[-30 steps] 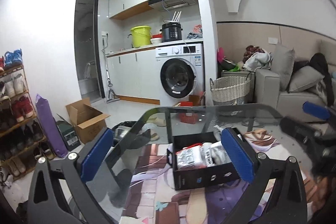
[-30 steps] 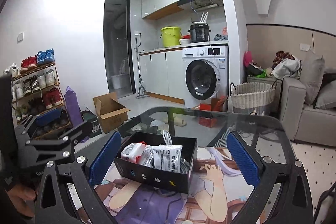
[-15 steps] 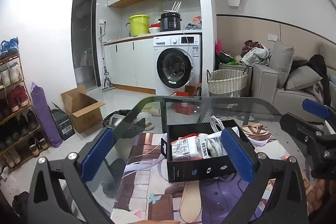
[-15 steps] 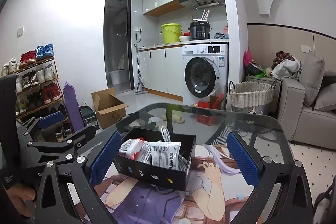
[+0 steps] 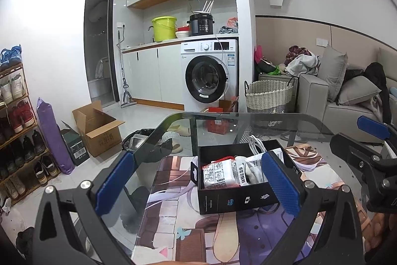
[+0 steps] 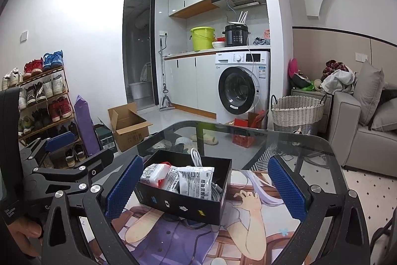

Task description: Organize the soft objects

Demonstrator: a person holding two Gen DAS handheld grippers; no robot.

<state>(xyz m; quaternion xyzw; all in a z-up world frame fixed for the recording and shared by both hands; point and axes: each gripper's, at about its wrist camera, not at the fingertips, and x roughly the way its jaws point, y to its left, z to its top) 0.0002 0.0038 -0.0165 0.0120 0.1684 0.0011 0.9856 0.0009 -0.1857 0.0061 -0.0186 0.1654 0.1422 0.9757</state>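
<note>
An open black box (image 5: pixel 238 198) stands on a printed mat on the glass table (image 5: pixel 285 123); it also shows in the right wrist view (image 6: pixel 178 205). It holds several white soft packets (image 5: pixel 220 174) (image 6: pixel 196 180) and a white cable (image 6: pixel 196 155). My left gripper (image 5: pixel 197 183) is open and empty, raised in front of the box. My right gripper (image 6: pixel 203 188) is open and empty, raised in front of the box too. Each gripper shows at the edge of the other's view.
Beyond the table are a washing machine (image 5: pixel 208 76), a wicker basket (image 5: pixel 269 96), a grey sofa (image 5: pixel 347 101) with pillows and clothes, a cardboard box (image 5: pixel 96 126), a purple roll (image 5: pixel 52 138) and a shoe rack (image 5: pixel 15 126) at the left.
Both views have drawn back and risen slightly, so the box sits a little farther from the fingers. Both grippers stay open and empty.
</note>
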